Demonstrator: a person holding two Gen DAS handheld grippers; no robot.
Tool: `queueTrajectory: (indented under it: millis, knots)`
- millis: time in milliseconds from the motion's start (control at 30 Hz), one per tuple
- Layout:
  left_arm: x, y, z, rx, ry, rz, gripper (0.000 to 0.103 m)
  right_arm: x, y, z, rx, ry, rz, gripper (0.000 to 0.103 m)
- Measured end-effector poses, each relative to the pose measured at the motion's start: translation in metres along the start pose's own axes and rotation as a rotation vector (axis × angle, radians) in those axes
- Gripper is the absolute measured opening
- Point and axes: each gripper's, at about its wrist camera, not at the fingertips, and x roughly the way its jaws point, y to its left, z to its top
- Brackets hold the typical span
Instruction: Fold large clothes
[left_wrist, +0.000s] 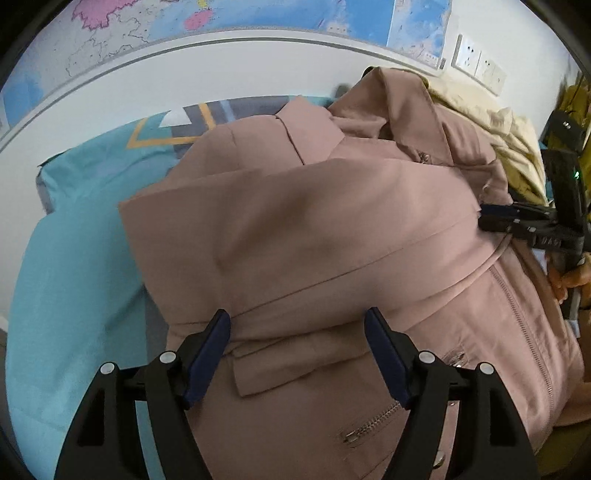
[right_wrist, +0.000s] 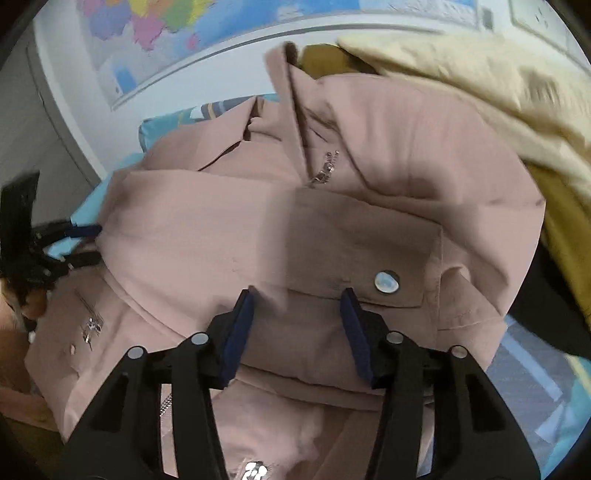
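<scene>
Garment: pink jacket, partly folded, lies on a bed with a teal cover, filling the middle and reaching toward the far edge by the wall.
Left gripper: fingers stand wide apart over a folded hem band at the jacket's near side; no cloth is pinched.
Right gripper: fingers stand moderately apart above the pocket flap with the snap button; whether the pads touch the fabric is hard to tell.
Step in hand: judged to be the approach for the next fold.
Technique: lower both pairs of fingers onto the same folded edge, take all layers, close fully before lifting, and raise both sides evenly so the fold line stays straight.
Risk: the chest zipper and snap may snag; grip beside them.
Left view only: wall sockets, long front zipper, bare bed cover at the left edge.
Right view only: snap button, cream garment piled at the bed's far right corner.
Both views: wall map.
</scene>
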Motion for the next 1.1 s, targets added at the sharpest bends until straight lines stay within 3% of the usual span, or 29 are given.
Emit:
queueTrajectory:
  millis: [200, 333, 567, 733, 833, 933, 1000, 1100]
  knots:
    - [-0.025, -0.01, -0.002, 0.002, -0.062, 0.019, 0.074, -0.024, 0.012, -0.008, -0.024, -0.038, -0.025, 0.057]
    - [-0.035, -0.02, -0.005, 0.019, -0.086, 0.048, 0.074, -0.041, 0.025, -0.011, -0.038, -0.079, 0.025, 0.058]
    - [-0.038, -0.038, -0.013, 0.047, -0.091, 0.072, 0.074, -0.027, 0.03, -0.014, -0.048, -0.039, 0.016, 0.059]
    - [-0.036, -0.033, -0.022, 0.017, -0.079, 0.083, 0.076, -0.01, 0.009, -0.022, 0.018, 0.001, 0.007, 0.048]
    - [-0.037, -0.02, -0.033, -0.05, -0.073, 0.082, 0.076, -0.015, 0.007, -0.024, 0.032, -0.012, 0.011, 0.047]
    - [-0.051, -0.005, -0.044, -0.12, -0.091, 0.061, 0.079, -0.036, 0.006, -0.027, 0.059, -0.039, 0.057, 0.052]
    - [-0.068, 0.008, -0.055, -0.173, -0.117, 0.019, 0.085, -0.058, 0.004, -0.034, 0.065, -0.07, 0.078, 0.061]
    - [-0.086, 0.02, -0.07, -0.207, -0.144, 0.005, 0.085, -0.092, -0.008, -0.052, 0.11, -0.103, 0.114, 0.072]
